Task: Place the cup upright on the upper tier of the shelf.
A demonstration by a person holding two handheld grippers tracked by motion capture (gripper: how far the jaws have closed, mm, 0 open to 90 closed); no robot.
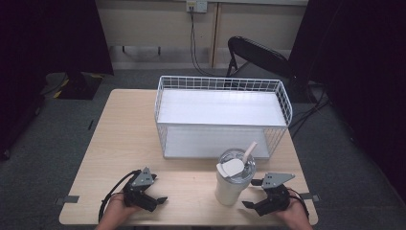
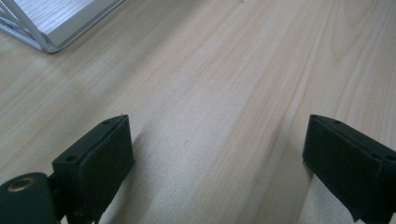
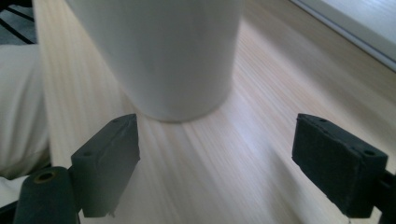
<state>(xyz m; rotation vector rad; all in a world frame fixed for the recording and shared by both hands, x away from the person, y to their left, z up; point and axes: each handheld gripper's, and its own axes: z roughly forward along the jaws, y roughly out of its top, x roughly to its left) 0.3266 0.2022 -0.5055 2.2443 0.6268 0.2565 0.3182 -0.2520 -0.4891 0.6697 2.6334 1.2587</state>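
Tumbler (image 1: 233, 179) upright on table (image 1: 124, 143), near front edge, just in front of wire basket (image 1: 222, 115), lid and straw on, nothing gripped. Right gripper (image 1: 254, 193) just beside cup, jaws wide and empty; left gripper (image 1: 155, 191) well apart, likewise wide and empty. Probably at start: no grasp made, everything left to do.

floor: grey carpet (image 1: 48, 139) | black folding chair (image 1: 258, 55) | dark curtains (image 1: 52, 33) | wall socket (image 1: 197, 5)
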